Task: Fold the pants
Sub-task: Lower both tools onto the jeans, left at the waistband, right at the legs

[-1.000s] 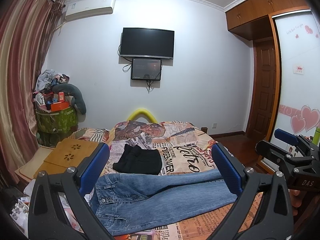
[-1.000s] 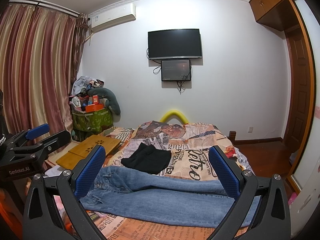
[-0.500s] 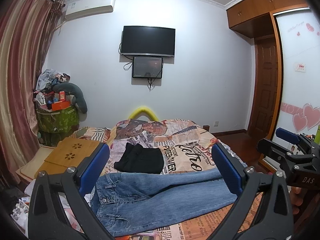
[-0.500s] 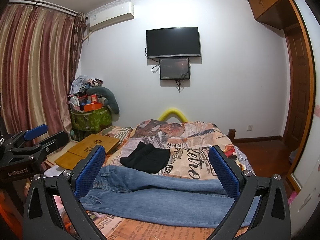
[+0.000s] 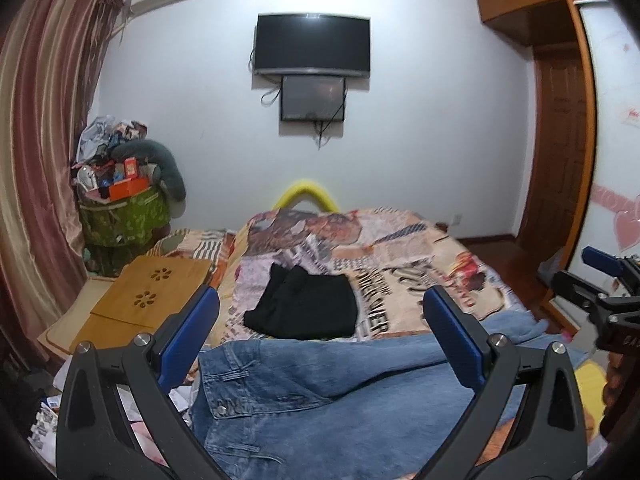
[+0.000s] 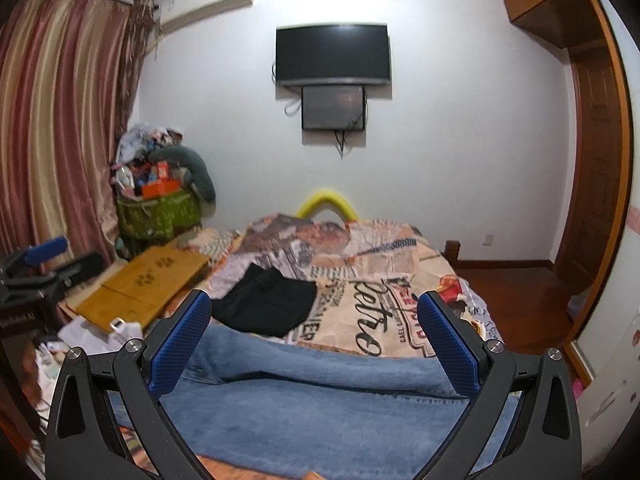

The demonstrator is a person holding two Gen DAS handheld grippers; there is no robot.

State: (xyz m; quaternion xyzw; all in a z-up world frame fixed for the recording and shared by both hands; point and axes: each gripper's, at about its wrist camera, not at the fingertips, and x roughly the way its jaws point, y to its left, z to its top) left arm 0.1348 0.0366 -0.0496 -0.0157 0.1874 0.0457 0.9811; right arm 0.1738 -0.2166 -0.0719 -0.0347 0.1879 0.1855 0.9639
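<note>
A bed covered by a newspaper-and-poster print bedspread [image 5: 400, 264] carries a pair of light blue denim jeans [image 5: 320, 400] spread across its near end. Just beyond them lies a folded black fabric garment [image 5: 308, 304], and a tan wooden lap tray with flower-shaped cutouts [image 5: 148, 296] sits at the bed's left edge

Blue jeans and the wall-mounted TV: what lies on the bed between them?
In both wrist views, a folded black garment lies on the printed bedspread beyond the blue jeans, short of the TV wall.
</note>
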